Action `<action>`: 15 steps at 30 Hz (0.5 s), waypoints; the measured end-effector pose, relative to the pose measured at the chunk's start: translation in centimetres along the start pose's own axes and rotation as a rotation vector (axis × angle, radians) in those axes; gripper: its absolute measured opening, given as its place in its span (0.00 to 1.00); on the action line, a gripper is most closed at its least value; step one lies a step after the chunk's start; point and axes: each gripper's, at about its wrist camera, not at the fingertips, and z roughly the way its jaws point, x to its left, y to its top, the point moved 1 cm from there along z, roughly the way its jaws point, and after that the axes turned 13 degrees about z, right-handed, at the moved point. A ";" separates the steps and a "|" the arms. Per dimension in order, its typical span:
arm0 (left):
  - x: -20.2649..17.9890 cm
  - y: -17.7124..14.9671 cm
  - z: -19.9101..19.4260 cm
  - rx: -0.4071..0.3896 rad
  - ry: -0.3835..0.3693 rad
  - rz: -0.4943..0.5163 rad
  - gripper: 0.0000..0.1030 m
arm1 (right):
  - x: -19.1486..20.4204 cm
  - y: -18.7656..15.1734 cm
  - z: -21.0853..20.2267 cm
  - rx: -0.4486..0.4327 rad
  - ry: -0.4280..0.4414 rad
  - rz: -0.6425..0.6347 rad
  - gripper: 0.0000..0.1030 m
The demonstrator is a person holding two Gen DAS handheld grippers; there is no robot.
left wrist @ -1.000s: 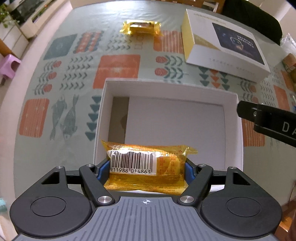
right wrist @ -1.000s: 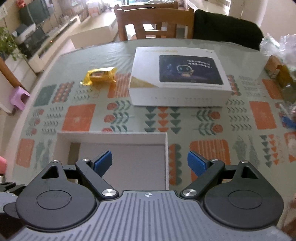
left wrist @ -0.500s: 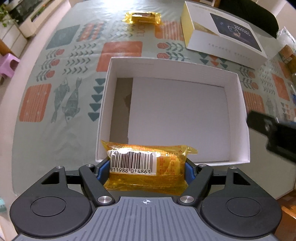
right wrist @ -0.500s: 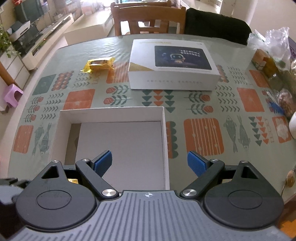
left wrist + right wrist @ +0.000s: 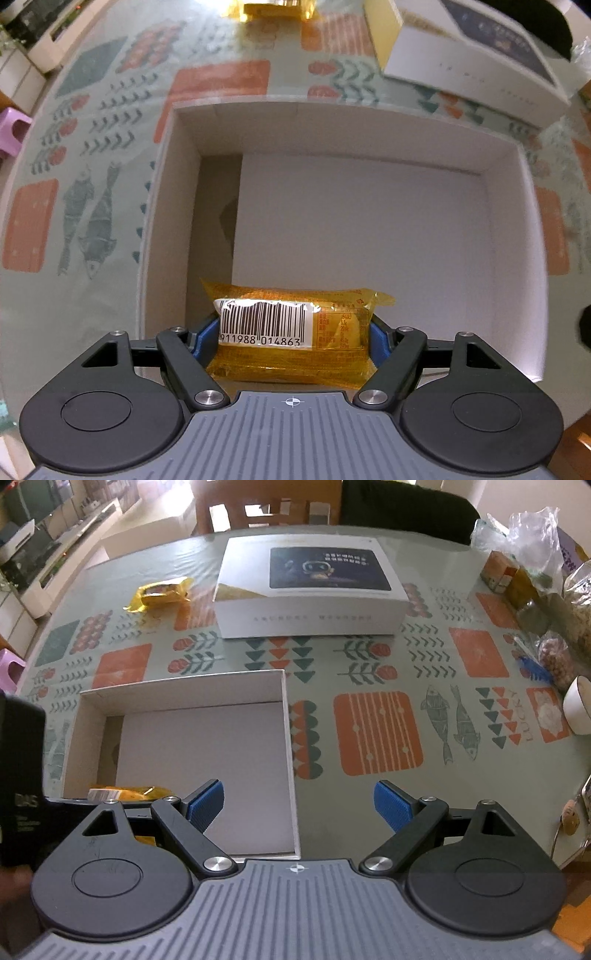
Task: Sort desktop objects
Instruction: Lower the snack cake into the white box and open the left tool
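Note:
My left gripper [image 5: 291, 332] is shut on a yellow snack packet [image 5: 291, 325] with a barcode label. It holds the packet low over the near part of the open white box [image 5: 166, 206]. The packet also shows in the right wrist view [image 5: 122, 794], at the box's near left corner. My right gripper [image 5: 299, 805] is open and empty, above the box's near right wall [image 5: 290, 760]. A second yellow snack packet [image 5: 160, 592] lies on the table beyond the box, and also shows in the left wrist view [image 5: 273, 7].
A closed white product box [image 5: 310, 594] lies at the far middle of the table. Bags, jars and snack items [image 5: 535, 590] crowd the right edge, with a white bowl [image 5: 578, 709]. A wooden chair [image 5: 266, 506] stands behind the table.
My left gripper has moved forward and down with the packet, from the box's near wall to inside the box. My right gripper has drawn back and stays open.

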 end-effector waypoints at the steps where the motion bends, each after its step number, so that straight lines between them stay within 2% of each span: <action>1: 0.1 -0.2 0.4 0.010 0.001 -0.003 0.73 | 0.1 0.1 0.2 0.002 0.000 -0.005 1.00; 7: -0.3 -0.5 1.1 0.004 0.005 0.013 0.84 | 1.4 0.9 0.7 0.010 0.010 -0.043 1.00; 9: -0.2 -0.4 1.1 0.008 -0.006 0.004 0.91 | 1.8 1.1 0.7 0.009 0.015 -0.054 1.00; 15: 0.3 -0.7 -0.1 -0.006 0.008 -0.020 1.00 | 2.8 2.0 0.9 0.006 0.024 -0.072 1.00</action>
